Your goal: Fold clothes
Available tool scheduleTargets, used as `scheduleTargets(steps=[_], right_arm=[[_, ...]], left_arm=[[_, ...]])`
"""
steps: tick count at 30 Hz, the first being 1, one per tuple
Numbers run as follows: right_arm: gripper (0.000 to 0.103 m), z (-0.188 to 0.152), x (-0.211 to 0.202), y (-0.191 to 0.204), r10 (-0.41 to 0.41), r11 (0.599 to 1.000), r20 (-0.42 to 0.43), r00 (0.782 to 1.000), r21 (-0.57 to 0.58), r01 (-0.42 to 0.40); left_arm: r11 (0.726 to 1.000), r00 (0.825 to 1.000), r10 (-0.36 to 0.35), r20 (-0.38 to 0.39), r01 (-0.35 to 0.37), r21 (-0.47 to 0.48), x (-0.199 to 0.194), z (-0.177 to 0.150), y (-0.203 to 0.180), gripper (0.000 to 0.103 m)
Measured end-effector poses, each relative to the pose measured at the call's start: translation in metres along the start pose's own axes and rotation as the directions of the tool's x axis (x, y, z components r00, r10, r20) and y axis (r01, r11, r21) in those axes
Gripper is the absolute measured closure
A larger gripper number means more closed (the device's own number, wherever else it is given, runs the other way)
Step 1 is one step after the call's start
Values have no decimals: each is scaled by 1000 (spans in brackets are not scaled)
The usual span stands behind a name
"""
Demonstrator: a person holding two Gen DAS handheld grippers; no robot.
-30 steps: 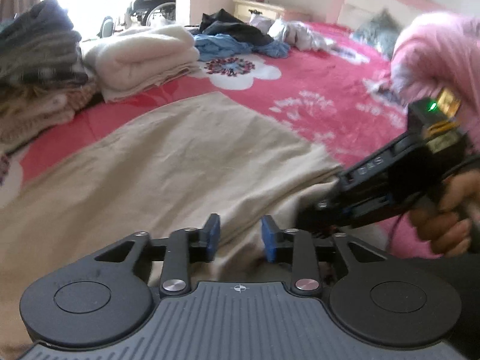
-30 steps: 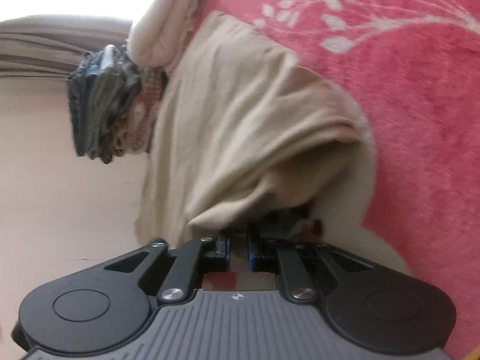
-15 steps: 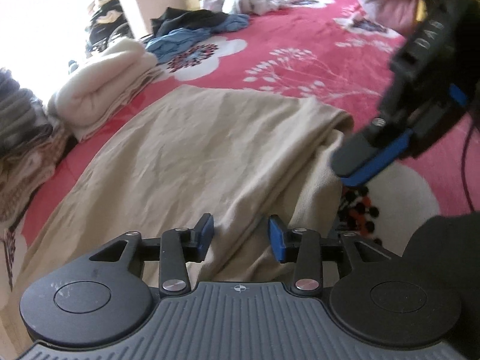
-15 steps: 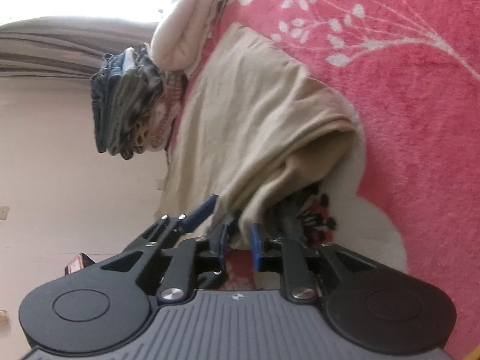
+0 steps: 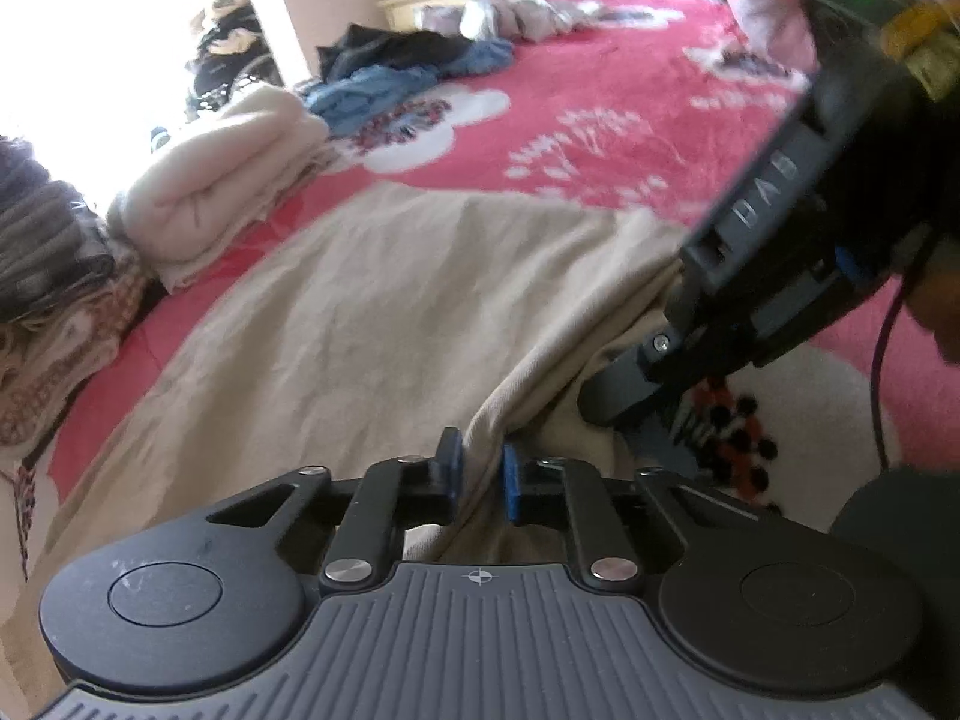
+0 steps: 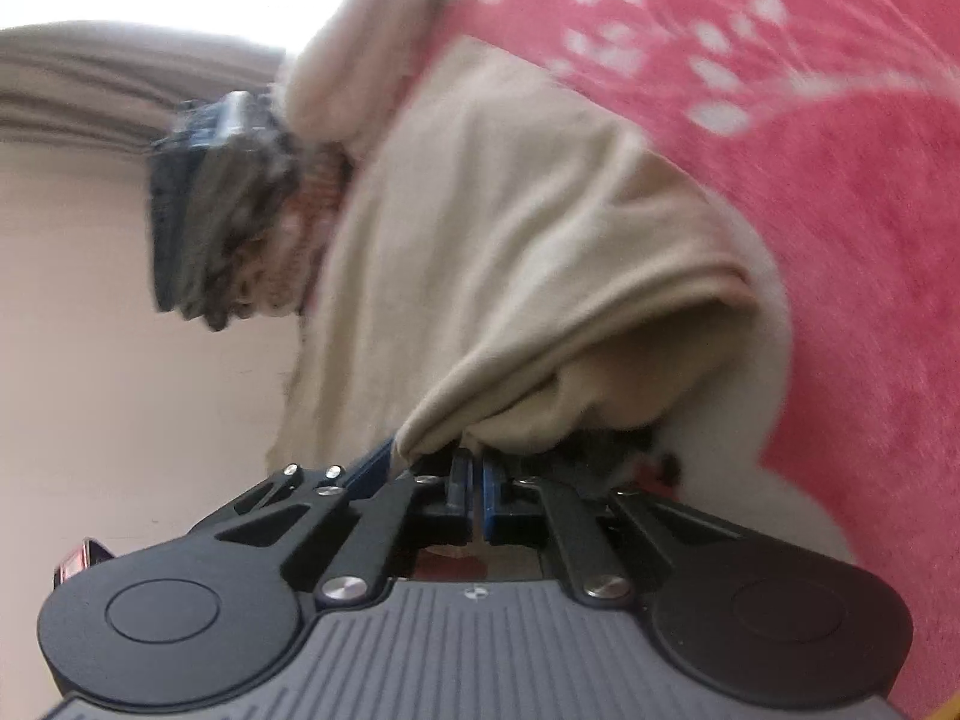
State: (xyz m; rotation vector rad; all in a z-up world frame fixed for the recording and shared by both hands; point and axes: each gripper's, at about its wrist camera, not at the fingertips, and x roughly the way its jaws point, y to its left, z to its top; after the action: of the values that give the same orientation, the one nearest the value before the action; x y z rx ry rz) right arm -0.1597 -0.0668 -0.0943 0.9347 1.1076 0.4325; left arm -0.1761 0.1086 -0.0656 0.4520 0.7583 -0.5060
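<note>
**Both grippers pinching the near hem of the beige garment**

From the left wrist view I see the bed [image 5: 630,114], its red floral cover filling the frame from 9 to 3 o'clock. On it the beige garment [image 5: 372,312] lies spread flat at the centre, its near edge bunched toward 6 o'clock. A folded pile [image 5: 222,180] sits at 10 o'clock, loose clothes [image 5: 390,72] at 12.

The garment looks light, soft and limp, I judge; it will sag and drag on the fleecy cover, so the hem corners are the places to hold.

My left gripper [image 5: 478,474] is closing, a raised ridge of the cloth between its blue pads. My right gripper [image 6: 474,492] has its jaws almost together on the folded edge at 6 o'clock of its own view; it appears at 3 o'clock in the left view.
</note>
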Motion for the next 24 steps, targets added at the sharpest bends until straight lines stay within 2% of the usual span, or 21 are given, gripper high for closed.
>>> scheduleTargets(steps=[4,9,14,16,18,24], right_arm=[[99,-8,-1,22,-44,971,70,997,-232,59],[99,-11,18,41,-117,889,153,981,-424,172],[99,-11,33,40,-89,885,208,974,-432,173],[99,-17,21,34,-53,887,231,972,-436,152],[99,-21,8,34,-12,881,262,965,-453,134],[99,-15,13,43,18,852,297,955,-504,141]], left_arm=[[999,999,2,33,0,-49,-12,6,9,95],[999,999,10,49,-7,-47,-19,9,10,96],[997,1000,-20,19,21,-68,-20,10,14,95],[998,1000,-17,18,18,-58,-22,11,15,92],[998,1000,-25,12,25,-49,-23,12,15,77],[999,999,-43,-11,42,-35,-9,16,9,64]])
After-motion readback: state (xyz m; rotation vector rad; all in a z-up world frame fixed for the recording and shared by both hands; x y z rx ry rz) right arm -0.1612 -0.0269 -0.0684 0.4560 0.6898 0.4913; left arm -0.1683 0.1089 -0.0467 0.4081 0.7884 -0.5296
